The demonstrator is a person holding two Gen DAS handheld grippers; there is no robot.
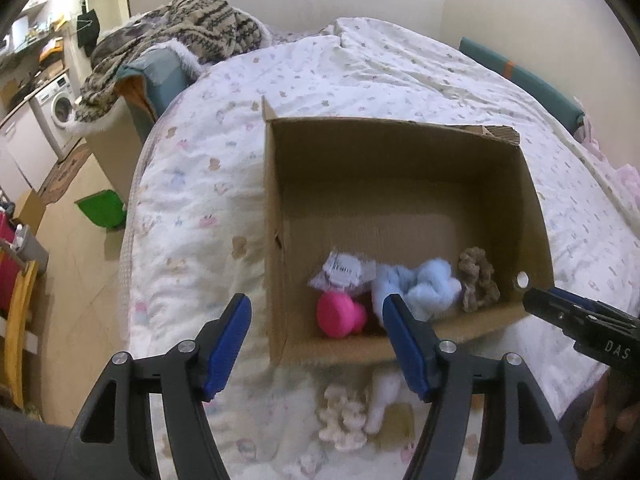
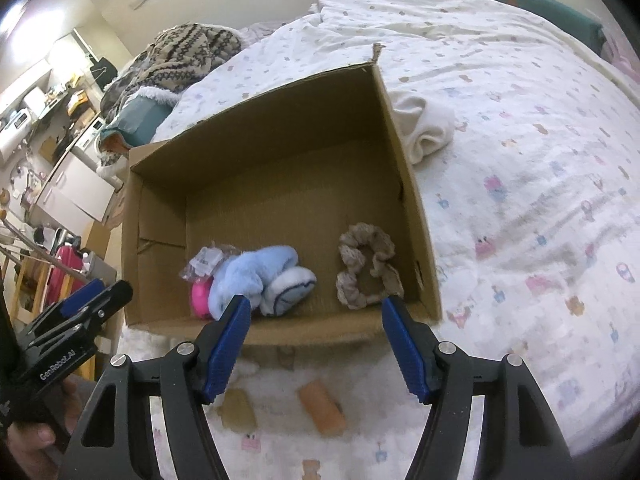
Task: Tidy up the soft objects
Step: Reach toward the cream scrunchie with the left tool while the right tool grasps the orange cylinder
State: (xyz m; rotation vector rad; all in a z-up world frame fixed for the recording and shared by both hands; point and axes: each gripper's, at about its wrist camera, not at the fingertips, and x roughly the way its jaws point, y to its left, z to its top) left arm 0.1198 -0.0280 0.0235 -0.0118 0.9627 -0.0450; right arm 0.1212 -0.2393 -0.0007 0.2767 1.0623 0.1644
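Both the left gripper [image 1: 318,344] and right gripper [image 2: 316,344] hung spread and empty above the cardboard box [image 1: 400,136]; the cream scrunchie [image 1: 344,420] on the bed probably called for a gentle pinch.

washing machine [image 1: 60,110] | patterned blanket [image 1: 188,28] | green bin [image 1: 102,208]

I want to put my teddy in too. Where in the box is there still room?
The back half of the box floor is bare, up to its far wall. The front is crowded: pink toy, blue plush and brown scrunchie sit there in a row.
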